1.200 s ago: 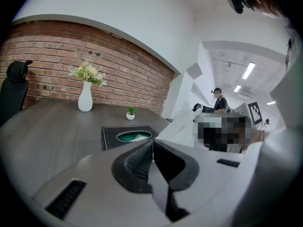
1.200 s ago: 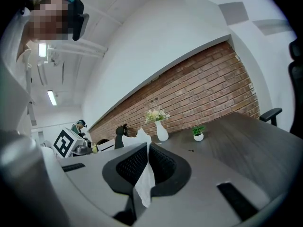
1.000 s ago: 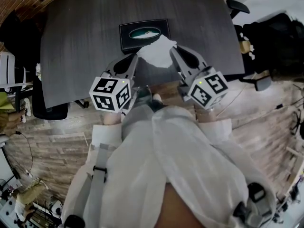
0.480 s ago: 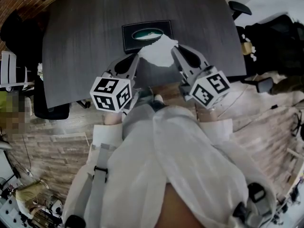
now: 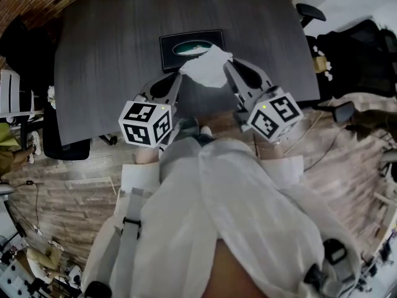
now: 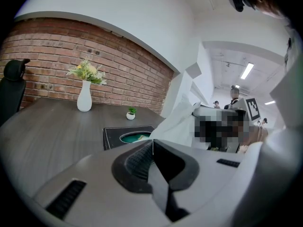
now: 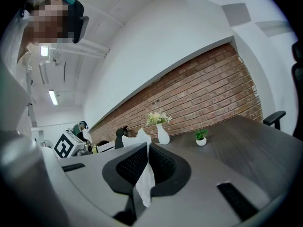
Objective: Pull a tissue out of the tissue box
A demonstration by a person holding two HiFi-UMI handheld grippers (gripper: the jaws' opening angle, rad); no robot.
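Observation:
The dark tissue box [image 5: 186, 45] lies flat on the grey table [image 5: 105, 61], its oval slot showing in the left gripper view on the box [image 6: 113, 137]. A white tissue [image 5: 208, 68] hangs spread in the air just in front of the box, clear of the slot. My right gripper [image 5: 227, 63] is shut on its right edge; a strip of tissue [image 7: 144, 183] dangles between the jaws of the right gripper [image 7: 146, 148]. My left gripper [image 5: 180, 75] meets the tissue's left corner. The left gripper [image 6: 152, 143] has its jaws shut with a thin white sliver between them, and the tissue [image 6: 182, 122] rises behind.
A white vase with flowers [image 6: 84, 98] and a small potted plant [image 6: 131, 113] stand at the table's far edge by the brick wall. Office chairs [image 5: 310, 10] sit at the right and left of the table. The person's light clothing fills the lower head view.

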